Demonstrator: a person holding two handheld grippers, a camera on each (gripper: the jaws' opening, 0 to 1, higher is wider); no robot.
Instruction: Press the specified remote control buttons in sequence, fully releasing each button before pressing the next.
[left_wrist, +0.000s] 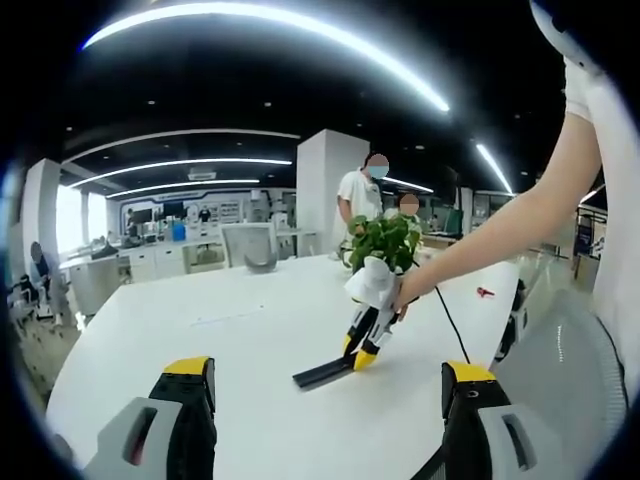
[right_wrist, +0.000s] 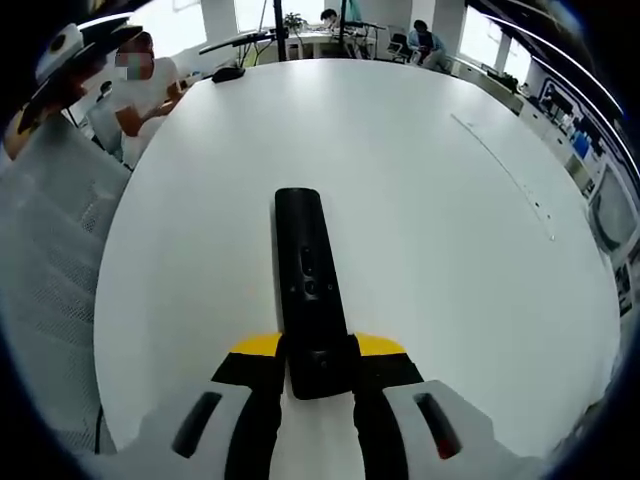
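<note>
Open-plan office, white table (left_wrist: 250, 330), curved ceiling light strips (left_wrist: 300, 30), white pillar (left_wrist: 325, 185), bright windows (left_wrist: 68, 215)

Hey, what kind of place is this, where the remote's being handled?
Most likely an open-plan office or lab: a big white table, more desks with seated people behind it, long ceiling light strips and a potted plant.

Open-plan office: large white table (left_wrist: 230, 330), rows of desks (left_wrist: 150, 255) with monitors, mesh office chair (right_wrist: 50, 250), linear ceiling lights (left_wrist: 280, 25), seated people (right_wrist: 420, 40) working.
</note>
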